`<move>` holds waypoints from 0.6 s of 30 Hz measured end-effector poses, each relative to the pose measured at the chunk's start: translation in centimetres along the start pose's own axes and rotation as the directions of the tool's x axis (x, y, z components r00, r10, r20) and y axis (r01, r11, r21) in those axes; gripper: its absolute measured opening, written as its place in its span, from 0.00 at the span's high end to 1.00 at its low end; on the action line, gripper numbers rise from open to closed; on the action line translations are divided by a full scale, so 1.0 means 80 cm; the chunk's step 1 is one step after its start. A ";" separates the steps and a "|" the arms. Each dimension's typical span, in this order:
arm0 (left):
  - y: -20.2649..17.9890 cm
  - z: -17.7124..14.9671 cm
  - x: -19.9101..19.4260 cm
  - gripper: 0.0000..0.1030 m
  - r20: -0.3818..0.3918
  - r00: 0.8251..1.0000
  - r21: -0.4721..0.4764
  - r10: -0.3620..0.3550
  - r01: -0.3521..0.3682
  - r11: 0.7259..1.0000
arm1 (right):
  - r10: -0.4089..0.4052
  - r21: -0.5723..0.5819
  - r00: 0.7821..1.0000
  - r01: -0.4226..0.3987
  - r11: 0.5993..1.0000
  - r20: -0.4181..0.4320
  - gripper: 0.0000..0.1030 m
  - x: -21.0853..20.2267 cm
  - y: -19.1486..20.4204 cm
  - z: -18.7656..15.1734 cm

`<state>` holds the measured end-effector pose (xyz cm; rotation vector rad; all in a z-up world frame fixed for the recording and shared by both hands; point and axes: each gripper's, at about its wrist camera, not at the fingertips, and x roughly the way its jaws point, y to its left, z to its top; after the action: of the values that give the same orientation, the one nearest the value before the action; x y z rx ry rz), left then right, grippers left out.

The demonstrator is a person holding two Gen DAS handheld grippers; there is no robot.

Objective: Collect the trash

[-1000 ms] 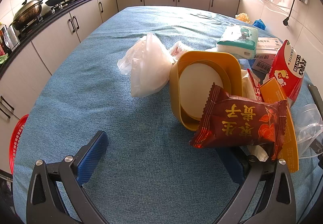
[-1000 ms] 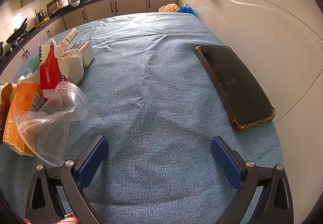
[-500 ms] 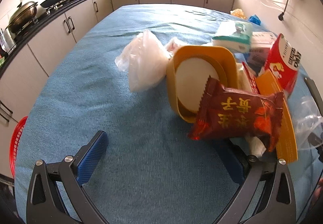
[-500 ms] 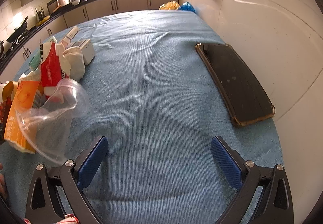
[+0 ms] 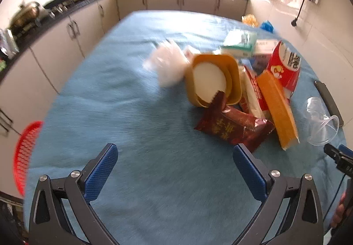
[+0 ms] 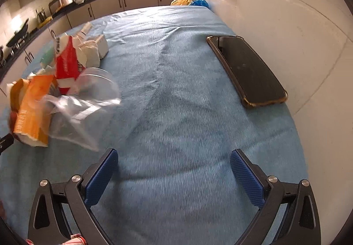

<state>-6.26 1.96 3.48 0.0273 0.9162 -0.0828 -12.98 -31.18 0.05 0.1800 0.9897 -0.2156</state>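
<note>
A pile of trash lies on the blue tablecloth (image 5: 136, 112). In the left wrist view it holds a dark red snack wrapper (image 5: 233, 125), a yellow tub (image 5: 213, 79), a white plastic bag (image 5: 169, 66), an orange packet (image 5: 278, 108), a red packet (image 5: 284, 66) and a clear plastic cup (image 5: 320, 123). My left gripper (image 5: 176, 169) is open and empty, just in front of the wrapper. My right gripper (image 6: 174, 172) is open and empty; the clear cup (image 6: 88, 108) and the orange packet (image 6: 30, 110) lie to its left.
A black phone (image 6: 247, 70) lies near the white wall on the right. A red basket (image 5: 24, 156) sits below the table's left edge. Kitchen counters run along the left and far sides. A green tissue pack (image 5: 239, 44) and a box (image 6: 102, 46) lie behind the pile.
The left gripper has pulled back and up, so the red wrapper now lies flat on the cloth, farther from it. The right gripper has pulled back slightly.
</note>
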 end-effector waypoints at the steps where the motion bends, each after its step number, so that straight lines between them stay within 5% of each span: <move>1: 0.003 -0.005 -0.014 0.00 0.031 0.999 -0.002 0.019 -0.019 1.000 | 0.013 0.016 1.000 -0.013 1.000 0.002 0.00 -0.005 -0.002 -0.003; 9: 0.020 -0.032 -0.080 0.00 0.166 0.981 -0.055 0.098 -0.090 0.994 | 0.094 0.082 0.993 -0.099 0.992 0.065 0.00 -0.053 0.002 -0.030; 14: 0.026 -0.041 -0.125 0.00 0.286 0.941 -0.082 0.183 -0.166 0.983 | 0.105 0.050 0.979 -0.116 0.992 0.173 0.00 -0.092 0.018 -0.042; 18: 0.030 -0.051 -0.160 0.00 0.364 0.904 -0.115 0.222 -0.193 0.974 | 0.116 0.010 0.946 -0.125 0.992 0.303 0.00 -0.138 0.038 -0.054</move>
<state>-17.00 5.36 11.13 0.0370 0.5267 0.1435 -21.53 -26.09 7.23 0.2259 0.6689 -0.1399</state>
